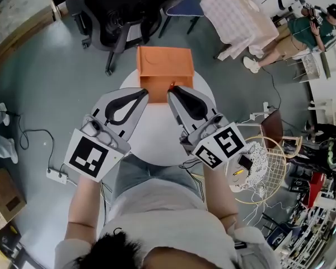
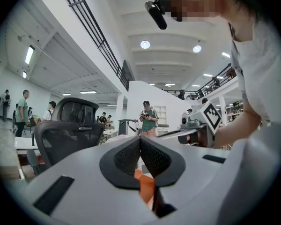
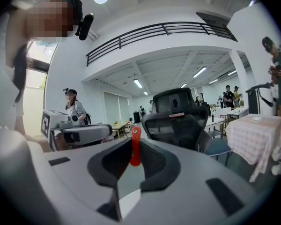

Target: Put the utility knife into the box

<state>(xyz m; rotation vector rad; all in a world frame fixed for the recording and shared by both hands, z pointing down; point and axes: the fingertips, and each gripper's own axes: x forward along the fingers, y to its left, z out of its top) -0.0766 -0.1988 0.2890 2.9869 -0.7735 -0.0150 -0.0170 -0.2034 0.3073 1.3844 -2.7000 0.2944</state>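
Round white table [image 1: 157, 136], with an orange box [image 1: 164, 66] on its far edge.

Left gripper [image 1: 144, 94]: just short of the box's near wall, left of centre. Jaws pressed together, nothing between them.

Right gripper [image 1: 172, 91]: beside it, at the middle of the box's near wall. Jaws clamped on the utility knife [image 3: 134, 146].

Knife: red end stands upright above the pads. The small red speck at the box's near wall in the head view is probably this end.

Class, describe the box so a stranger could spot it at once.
Find the round white table on the grey floor. At its far edge, toward the black chair, sits the box: big, orange and square-cornered against the white top.
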